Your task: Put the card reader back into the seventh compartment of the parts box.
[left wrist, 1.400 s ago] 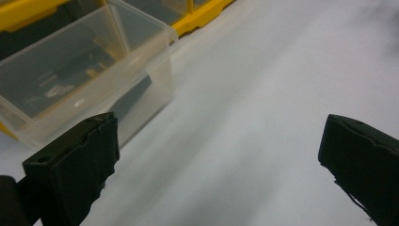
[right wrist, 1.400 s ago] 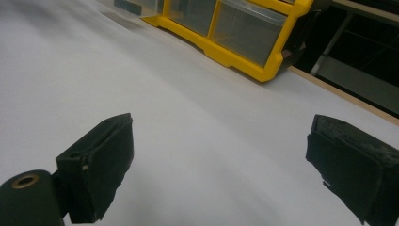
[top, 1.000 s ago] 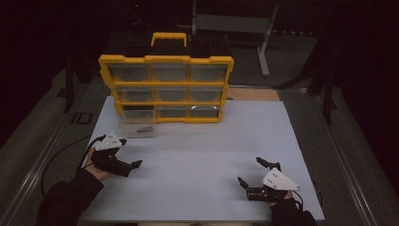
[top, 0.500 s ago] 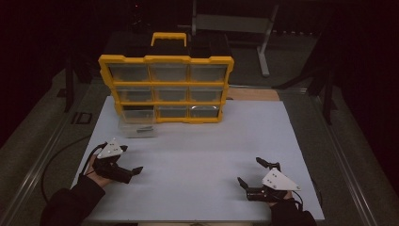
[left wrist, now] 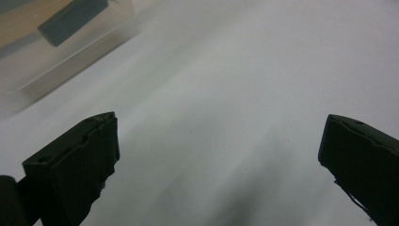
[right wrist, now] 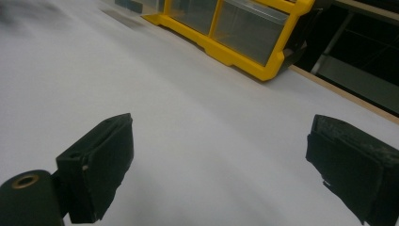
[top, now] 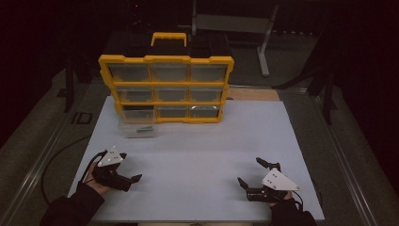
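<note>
A yellow drawer cabinet (top: 165, 89) with a black handle stands at the back of the white table (top: 202, 146); the right gripper view catches its lower corner (right wrist: 226, 33). One clear drawer (top: 137, 128) lies pulled out on the table in front of the cabinet's lower left slot. In the left gripper view this clear drawer (left wrist: 51, 52) holds a dark grey block (left wrist: 71, 20). My left gripper (top: 130, 166) rests near the front left, open and holding nothing, as in its own view (left wrist: 219, 136). My right gripper (top: 250, 171) sits front right, open with nothing in it (right wrist: 219, 141).
A wooden strip (top: 249, 94) shows at the table's back right edge. A metal stand (top: 263, 33) rises behind the table in the dark. A cable (top: 49, 165) trails off the left side. Bare white surface lies between the two grippers.
My left gripper has drawn back a little toward the front edge, away from the clear drawer. The right gripper has stayed where it was.
</note>
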`<state>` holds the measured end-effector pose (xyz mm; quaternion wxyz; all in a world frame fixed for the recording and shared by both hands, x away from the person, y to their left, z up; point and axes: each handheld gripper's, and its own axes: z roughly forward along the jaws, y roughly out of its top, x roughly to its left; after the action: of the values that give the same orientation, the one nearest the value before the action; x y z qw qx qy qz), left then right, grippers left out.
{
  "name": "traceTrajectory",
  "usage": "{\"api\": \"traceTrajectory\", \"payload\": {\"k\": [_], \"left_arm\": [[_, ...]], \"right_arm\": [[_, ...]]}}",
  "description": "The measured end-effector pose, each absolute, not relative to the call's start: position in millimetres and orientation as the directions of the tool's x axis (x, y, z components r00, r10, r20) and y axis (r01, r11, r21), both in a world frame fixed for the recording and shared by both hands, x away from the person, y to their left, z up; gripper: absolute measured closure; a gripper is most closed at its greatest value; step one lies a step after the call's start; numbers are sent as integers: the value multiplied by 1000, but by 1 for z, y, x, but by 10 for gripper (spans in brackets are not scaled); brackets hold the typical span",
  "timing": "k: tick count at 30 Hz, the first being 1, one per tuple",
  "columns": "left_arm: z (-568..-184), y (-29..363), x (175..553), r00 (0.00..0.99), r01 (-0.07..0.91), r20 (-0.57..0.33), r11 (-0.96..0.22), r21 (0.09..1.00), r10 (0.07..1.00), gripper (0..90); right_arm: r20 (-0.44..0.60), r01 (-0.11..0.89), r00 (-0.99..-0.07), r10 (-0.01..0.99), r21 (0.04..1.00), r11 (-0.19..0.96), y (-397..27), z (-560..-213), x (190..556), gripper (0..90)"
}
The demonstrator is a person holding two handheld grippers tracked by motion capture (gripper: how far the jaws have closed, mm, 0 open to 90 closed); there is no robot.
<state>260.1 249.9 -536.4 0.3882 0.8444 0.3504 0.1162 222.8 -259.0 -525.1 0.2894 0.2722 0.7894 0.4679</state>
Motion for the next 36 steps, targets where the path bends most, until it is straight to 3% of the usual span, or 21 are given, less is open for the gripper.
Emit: {"api": "traceTrajectory", "payload": {"k": [36], "left_arm": [[-545,252,251,697,517,-88,-415,749,711,0]], "right_arm": [[-213,156,-689,693,890,429,-258,-526,221,80]]}}
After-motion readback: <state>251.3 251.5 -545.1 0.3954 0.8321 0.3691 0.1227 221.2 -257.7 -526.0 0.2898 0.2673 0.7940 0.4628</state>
